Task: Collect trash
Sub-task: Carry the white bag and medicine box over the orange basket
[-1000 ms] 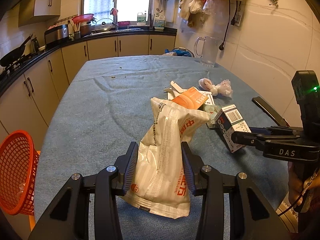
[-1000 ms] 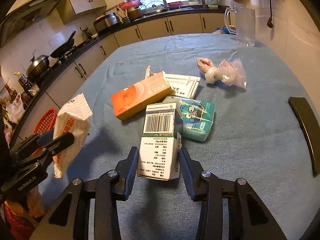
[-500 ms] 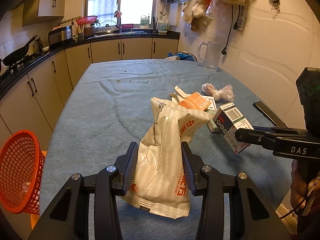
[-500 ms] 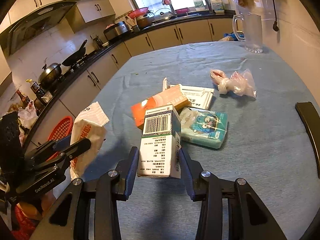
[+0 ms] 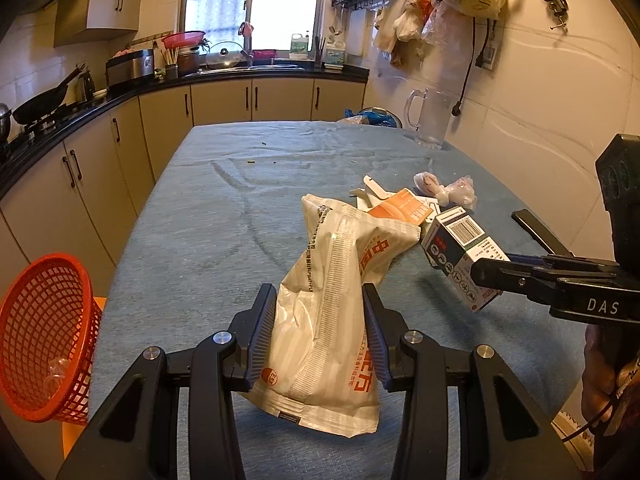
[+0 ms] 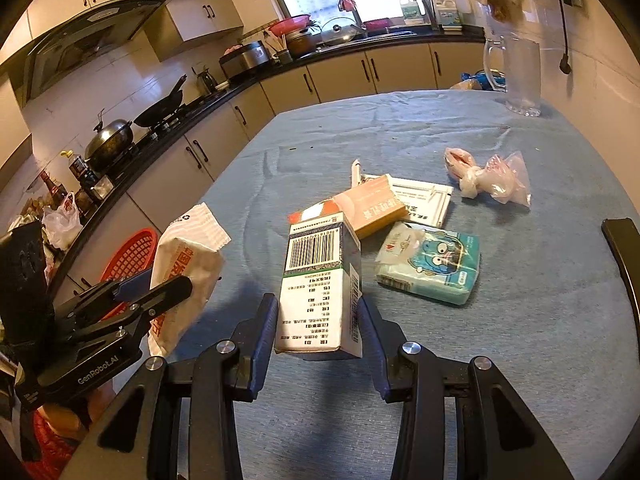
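Note:
My left gripper [image 5: 320, 320] is shut on a crumpled white bag with orange print [image 5: 336, 304] and holds it above the blue tablecloth [image 5: 224, 216]. My right gripper [image 6: 318, 320] is shut on a white carton with a barcode [image 6: 316, 280], lifted off the cloth; the carton also shows in the left wrist view [image 5: 460, 252]. An orange box [image 6: 360, 208], a white flat packet [image 6: 424, 204], a teal tissue pack [image 6: 432, 264] and a knotted pink plastic bag [image 6: 488, 180] lie on the cloth. A red mesh basket [image 5: 44, 336] stands left of the table, below its edge.
A clear pitcher [image 5: 428, 120] stands at the table's far right. A dark chair back [image 6: 624, 264] is at the right edge. Kitchen cabinets and a counter with pans [image 5: 100, 128] run along the left and far side.
Both grippers have risen with their loads. The carton has come up off the cloth and clear of the tissue pack. The bag stays gripped.

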Motion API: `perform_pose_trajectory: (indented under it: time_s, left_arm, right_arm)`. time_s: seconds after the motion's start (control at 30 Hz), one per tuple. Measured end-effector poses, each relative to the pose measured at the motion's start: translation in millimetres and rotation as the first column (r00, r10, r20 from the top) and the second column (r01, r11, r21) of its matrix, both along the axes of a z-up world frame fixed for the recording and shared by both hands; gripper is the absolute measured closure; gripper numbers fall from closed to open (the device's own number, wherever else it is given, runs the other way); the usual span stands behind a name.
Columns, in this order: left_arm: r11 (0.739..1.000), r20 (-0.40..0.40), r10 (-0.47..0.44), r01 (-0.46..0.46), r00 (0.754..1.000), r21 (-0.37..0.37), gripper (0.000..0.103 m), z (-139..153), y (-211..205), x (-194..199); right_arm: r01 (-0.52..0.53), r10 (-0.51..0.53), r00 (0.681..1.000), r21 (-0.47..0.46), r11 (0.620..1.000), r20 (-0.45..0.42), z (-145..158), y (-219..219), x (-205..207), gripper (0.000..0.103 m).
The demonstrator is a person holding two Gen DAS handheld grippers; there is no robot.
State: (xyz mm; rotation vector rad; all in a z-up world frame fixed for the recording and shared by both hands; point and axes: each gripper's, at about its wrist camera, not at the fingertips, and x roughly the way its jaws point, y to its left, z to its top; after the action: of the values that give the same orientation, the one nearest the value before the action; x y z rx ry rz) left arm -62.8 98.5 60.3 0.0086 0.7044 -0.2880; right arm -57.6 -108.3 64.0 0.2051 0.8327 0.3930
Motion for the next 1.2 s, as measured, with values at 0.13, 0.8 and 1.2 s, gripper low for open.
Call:
perform_pose_trajectory:
  time_s: [0.13,0.8,1.2]
  left_arm:
    - [1.0,0.006,0.012,-0.012,1.0,-0.007,0.062,2,6,-2]
    - [0.988,0.07,0.142,-0.138,0.987,-0.068,0.061,27,74,-22]
    - [0.952,0.099,0.294,-0.282,0.95,-0.12,0.061,37,153,-37]
  right_arm:
    - [-0.01,0.01,1.0,0.001,1.0,-0.003,2,6,0,0.059]
    - [-0.125,0.125,0.992,0.004,0.992,0.002,16,69,11,0.059]
    - [-0.263,0.263,0.965,-0.001,0.965,0.004,30,149,23,0.059]
